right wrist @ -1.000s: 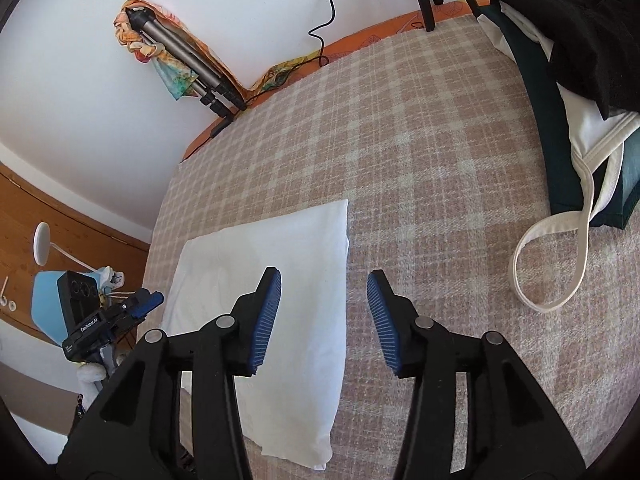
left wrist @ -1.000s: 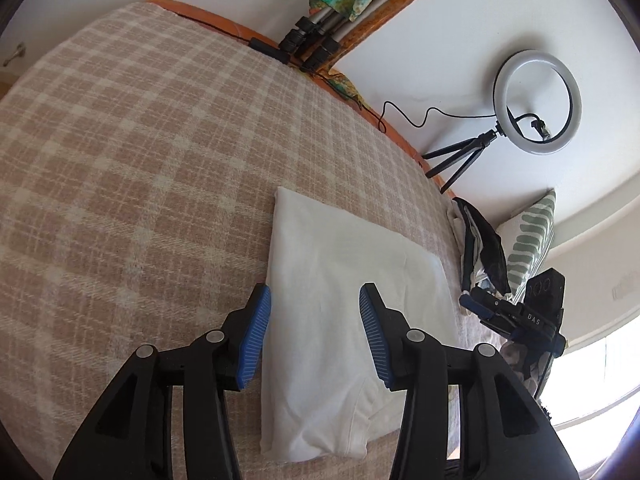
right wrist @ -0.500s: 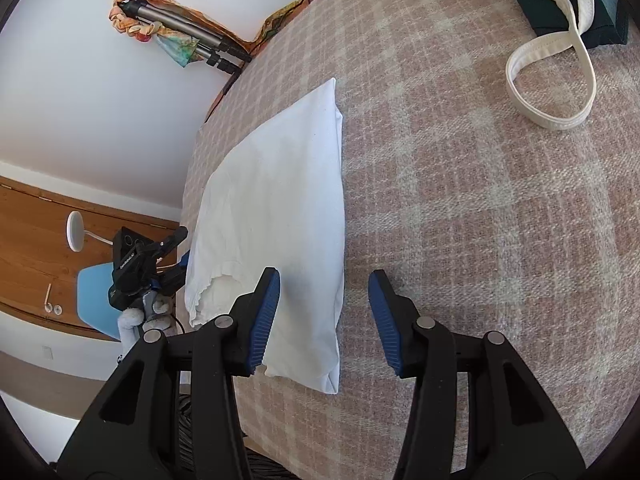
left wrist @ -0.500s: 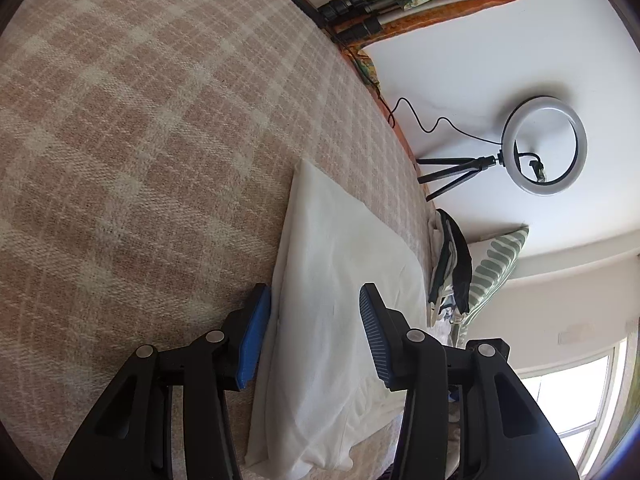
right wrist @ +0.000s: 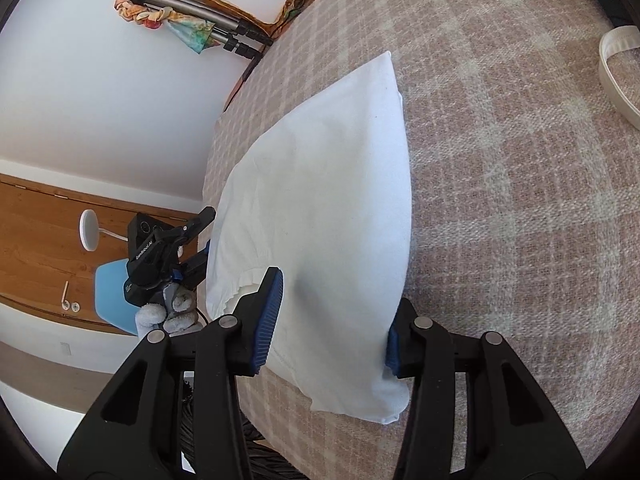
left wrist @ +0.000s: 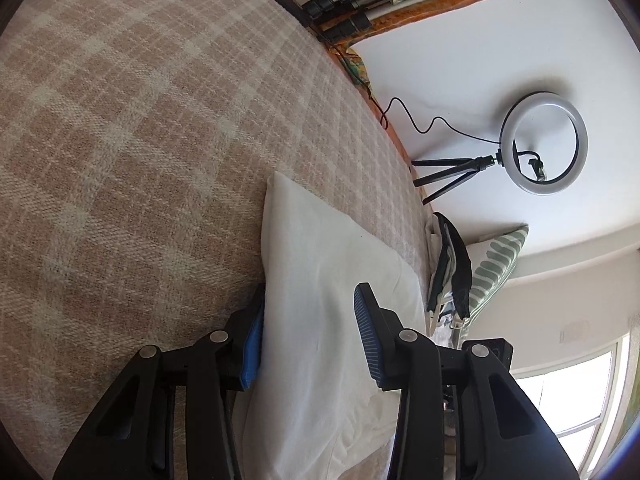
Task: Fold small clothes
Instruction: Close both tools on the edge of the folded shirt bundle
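Left gripper (left wrist: 310,332) spread wide, straddling one edge of the folded white garment (left wrist: 332,308) | right gripper (right wrist: 334,320) also spread, straddling the opposite edge, one finger seemingly tucked under | garment lies flat on plaid bedspread (right wrist: 520,160) | ring light (left wrist: 544,144) by wall

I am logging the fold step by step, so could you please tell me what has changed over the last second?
Both grippers came down to the white garment: the left gripper and right gripper now each straddle one of its edges, one finger slipped beneath, jaws open. The garment stays flat on the plaid blanket.
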`<state>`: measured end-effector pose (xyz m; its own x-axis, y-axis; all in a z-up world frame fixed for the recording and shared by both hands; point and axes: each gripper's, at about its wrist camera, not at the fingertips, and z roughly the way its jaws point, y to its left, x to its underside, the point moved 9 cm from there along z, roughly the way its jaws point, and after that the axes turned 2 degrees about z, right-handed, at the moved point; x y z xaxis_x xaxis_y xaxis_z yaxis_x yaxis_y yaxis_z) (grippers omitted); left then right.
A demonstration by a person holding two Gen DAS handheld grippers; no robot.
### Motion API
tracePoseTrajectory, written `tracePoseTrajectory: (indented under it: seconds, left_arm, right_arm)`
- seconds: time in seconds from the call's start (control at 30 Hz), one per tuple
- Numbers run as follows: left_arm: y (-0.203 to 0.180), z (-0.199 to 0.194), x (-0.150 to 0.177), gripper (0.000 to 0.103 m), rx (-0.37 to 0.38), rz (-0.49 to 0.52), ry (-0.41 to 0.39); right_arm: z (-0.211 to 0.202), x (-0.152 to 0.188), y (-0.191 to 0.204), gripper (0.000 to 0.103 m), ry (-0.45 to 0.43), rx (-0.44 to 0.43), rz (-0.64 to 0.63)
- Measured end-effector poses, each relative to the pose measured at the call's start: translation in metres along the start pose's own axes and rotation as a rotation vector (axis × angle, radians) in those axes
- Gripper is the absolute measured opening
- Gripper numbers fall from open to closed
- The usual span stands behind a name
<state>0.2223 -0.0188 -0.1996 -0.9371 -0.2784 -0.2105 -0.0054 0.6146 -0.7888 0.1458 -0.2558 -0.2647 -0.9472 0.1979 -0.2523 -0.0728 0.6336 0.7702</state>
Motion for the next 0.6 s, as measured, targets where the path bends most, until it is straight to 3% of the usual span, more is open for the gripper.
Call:
tracePoseTrajectory:
  seconds: [0.07, 0.17, 0.3, 0.4, 0.6]
  left_arm:
    - [-0.004, 0.002, 0.002, 0.013, -0.048, 0.059, -0.003]
    - [-0.017, 0.001, 0.004, 0.011, -0.115, 0.160, -0.032]
    - [-0.044, -0.007, 0.008, 0.010, -0.168, 0.306, -0.074]
    - [-0.059, -0.012, 0.012, 0.009, -0.166, 0.366, -0.097]
    - [-0.083, -0.016, 0.016, 0.009, -0.124, 0.372, -0.118]
  right_arm:
    - [0.002, 0.001, 0.003, 0.020, -0.001, 0.039, -0.028]
    - [0.000, 0.002, 0.012, 0.015, -0.021, 0.107, -0.086]
    - [-0.008, 0.007, 0.029, 0.012, -0.068, 0.240, -0.221]
    - [-0.016, 0.011, 0.046, 0.011, -0.104, 0.303, -0.313]
    - [-0.039, 0.012, 0.065, 0.011, -0.169, 0.376, -0.422]
